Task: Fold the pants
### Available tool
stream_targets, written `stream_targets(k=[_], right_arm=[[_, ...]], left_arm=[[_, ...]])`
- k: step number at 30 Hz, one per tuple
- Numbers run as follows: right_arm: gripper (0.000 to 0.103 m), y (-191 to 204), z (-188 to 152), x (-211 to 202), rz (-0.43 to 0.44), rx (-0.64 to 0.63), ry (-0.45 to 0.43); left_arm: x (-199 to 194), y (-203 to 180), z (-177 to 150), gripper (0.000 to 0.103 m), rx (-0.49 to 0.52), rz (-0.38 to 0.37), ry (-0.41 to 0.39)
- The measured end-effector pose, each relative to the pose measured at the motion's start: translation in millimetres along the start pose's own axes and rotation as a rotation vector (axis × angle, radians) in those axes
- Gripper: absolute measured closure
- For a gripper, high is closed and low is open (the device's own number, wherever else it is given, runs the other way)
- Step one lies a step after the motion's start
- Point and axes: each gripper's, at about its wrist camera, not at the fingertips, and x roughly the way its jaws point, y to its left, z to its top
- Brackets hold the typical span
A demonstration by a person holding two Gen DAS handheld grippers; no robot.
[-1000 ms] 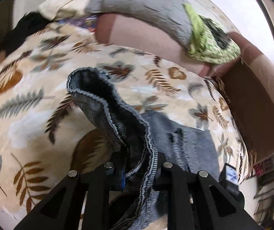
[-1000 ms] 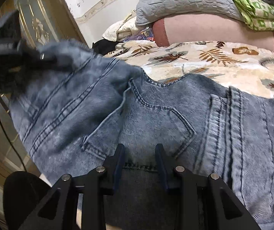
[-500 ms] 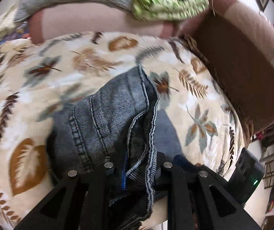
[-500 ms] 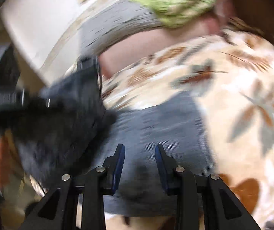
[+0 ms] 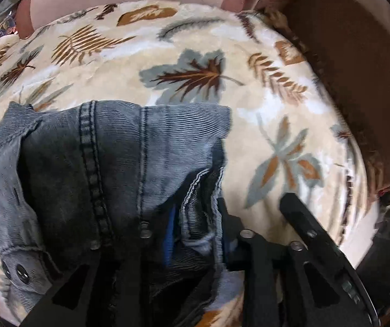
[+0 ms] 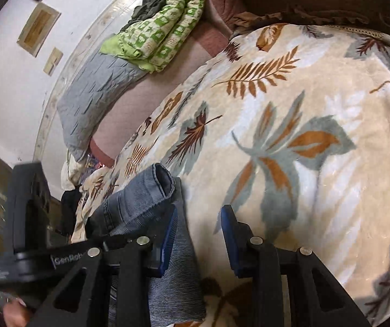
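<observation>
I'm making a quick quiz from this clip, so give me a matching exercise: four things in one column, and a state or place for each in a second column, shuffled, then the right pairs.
Column one:
1. left gripper
2. right gripper
3. jeans
4. green quilt

Column two:
A. piled on the grey cushion
B. open, nothing clamped
C. lying on the leaf-print blanket
D. shut on denim

Pairs: 1-D, 2-B, 3-C, 4-A

A home bedroom: leaf-print blanket [image 6: 317, 103], grey pillow [image 6: 94, 92], folded green quilt [image 6: 165, 30], framed pictures [image 6: 38, 28].
</observation>
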Motion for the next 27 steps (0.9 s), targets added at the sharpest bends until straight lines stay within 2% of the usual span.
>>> stream_targets(k=[1, 4, 6, 7, 11, 16, 18, 20, 22, 27], right_arm=[[0.066, -1.3, 1.0, -2.4, 0.0, -0.002, 0.001], [0.066, 7.4, 0.7, 5.6, 0.0, -0.034, 0.018], [0.066, 12.4, -0.4, 9.0, 0.015, -0.048, 0.023], [0.066, 16.2, -1.4, 9.1, 0.028, -0.058, 0.029], [0.066, 32.7, -6.3, 5.4, 0.071, -0.114, 0.012], [0.066, 61.3, -5.2, 18.8, 0.111, -0.17, 0.052], [0.066, 69.5, -1.1, 25.0, 0.119, -0.181, 0.066], [0.066, 79.5, 4.8, 32.2, 0.115, -0.211, 0.077], [0.066, 91.9, 12.1, 42.4, 0.104, -0.257, 0.101], [0.066, 117.1, 28.7, 74.1, 0.052, -0.331, 0.169]], left_arm=[[-6.4, -2.2, -2.0, 0.062, 0.005, -0.027, -0.008], [-36.5, -8.8, -6.7, 0.06, 0.037, -0.126, -0.047], [-63.2, -6.7, -7.1, 0.053, 0.066, -0.128, -0.105], [-77.5, -1.6, -8.5, 0.048, 0.075, -0.101, -0.137], [-112.2, 36.2, -16.1, 0.047, 0.087, 0.06, -0.229], [-106.1, 96.2, -31.1, 0.047, -0.001, 0.227, -0.234], [-97.0, 113.6, -38.5, 0.047, -0.042, 0.233, -0.204], [-86.6, 118.7, -47.5, 0.047, -0.056, 0.194, -0.174], [-75.3, 114.1, -58.3, 0.047, -0.02, 0.174, -0.155], [-54.9, 106.6, -75.8, 0.045, 0.041, 0.201, -0.141]])
